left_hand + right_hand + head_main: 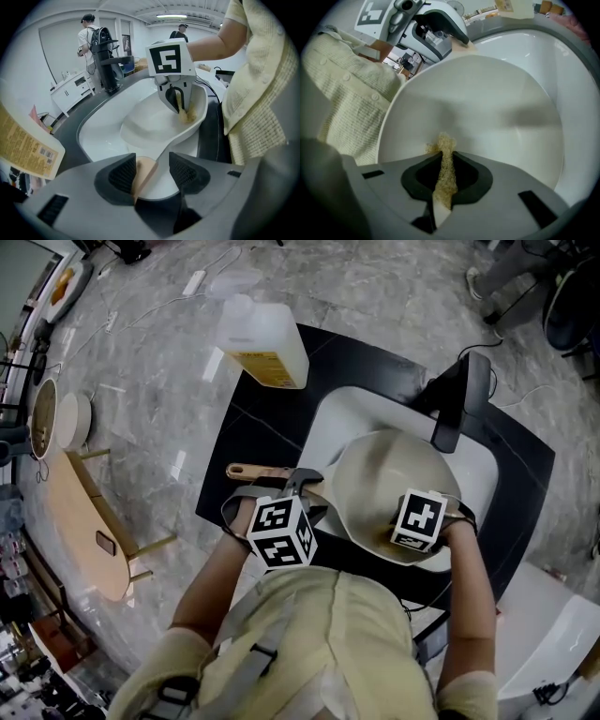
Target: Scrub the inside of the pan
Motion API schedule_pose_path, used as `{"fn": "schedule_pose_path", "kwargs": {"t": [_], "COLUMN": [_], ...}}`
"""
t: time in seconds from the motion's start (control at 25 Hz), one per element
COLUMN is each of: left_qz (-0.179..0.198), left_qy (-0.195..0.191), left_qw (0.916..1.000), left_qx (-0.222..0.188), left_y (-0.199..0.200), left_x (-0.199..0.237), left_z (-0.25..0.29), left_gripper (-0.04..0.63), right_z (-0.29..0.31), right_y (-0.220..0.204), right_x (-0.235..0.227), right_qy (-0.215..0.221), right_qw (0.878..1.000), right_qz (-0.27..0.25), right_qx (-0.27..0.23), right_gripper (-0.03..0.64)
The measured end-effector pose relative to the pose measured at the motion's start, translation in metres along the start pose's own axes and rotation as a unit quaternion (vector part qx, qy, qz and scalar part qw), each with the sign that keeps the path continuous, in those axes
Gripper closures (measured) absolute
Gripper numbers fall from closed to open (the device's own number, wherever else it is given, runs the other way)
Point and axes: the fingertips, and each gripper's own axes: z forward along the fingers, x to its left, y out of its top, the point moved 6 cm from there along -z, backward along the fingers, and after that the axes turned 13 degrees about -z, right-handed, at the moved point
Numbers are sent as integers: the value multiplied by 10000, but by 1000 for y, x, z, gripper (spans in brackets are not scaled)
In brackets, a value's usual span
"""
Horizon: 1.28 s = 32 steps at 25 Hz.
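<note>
Inside pan (487, 103), scourer (445, 143) in right tool (446, 161)

1. Your pan (394, 488) is plain cream-white inside, and its wooden handle (251, 471) is pale tan.
2. The scrub pad (446, 150) is straw-gold, with a fuzzy, fibrous texture.
3. Your left tool (152, 174) and right tool (446, 176) are grey with black pads (123, 176). Each bears black-and-white square markers.
4. The sink (342, 418) is glossy white, and the desk (248, 427) around it is black.
5. The jug (262, 343) is milky white with a yellow label.
6. Your shirt (328, 643) is pale yellow with a fine woven grid.
7. The floor (159, 381) is grey, veined like marble.
</note>
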Motion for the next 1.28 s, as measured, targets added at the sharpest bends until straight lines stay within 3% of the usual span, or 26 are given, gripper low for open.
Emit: {"fn": "schedule_pose_path", "kwargs": {"t": [0.24,0.48,0.8,1.12,1.28], "left_qz": [7,-76,-84,-111,-141], "left_qy": [11,-17,-31,-31,-28], "left_qw": [10000,10000,9999,9999,9998], "left_qx": [21,-11,55,114,119], "left_y": [0,1,0,1,0], "left_x": [1,2,3,4,4], "left_z": [1,0,1,2,4], "left_gripper": [374,376,380,383,385], "right_z": [1,2,-5,-5,-5], "right_y": [34,53,62,42,33], "right_x": [-12,-39,-80,-112,-120], "right_qy": [-395,-1085,-2430,-3376,-3563], "right_qw": [9958,9827,9496,9142,9028], "right_qz": [-93,229,334,1076,1360], "right_qx": [-817,-1484,-1950,-1968,-1989], "right_gripper": [563,563,563,563,563]}}
